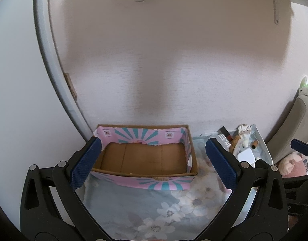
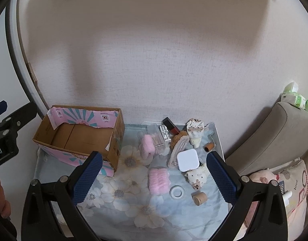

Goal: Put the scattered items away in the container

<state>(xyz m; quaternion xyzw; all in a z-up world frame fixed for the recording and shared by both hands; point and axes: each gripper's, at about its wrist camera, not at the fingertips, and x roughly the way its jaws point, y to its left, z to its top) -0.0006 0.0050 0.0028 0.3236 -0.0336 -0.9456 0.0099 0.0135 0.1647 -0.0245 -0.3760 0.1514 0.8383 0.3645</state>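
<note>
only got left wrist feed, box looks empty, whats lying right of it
Observer: Right wrist view shows two pink fluffy pieces on the floral cloth, outside the cardboard box.
Operator: anything small near the front
Observer: A clear tape ring lies flat beside a short cardboard tube.
Operator: right gripper holding anything
Observer: No, the right gripper is open, with nothing between its pads.

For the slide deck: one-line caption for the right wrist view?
Open right gripper hovers over scattered items, including a pink sponge and white square case, beside the empty cardboard box.
</note>
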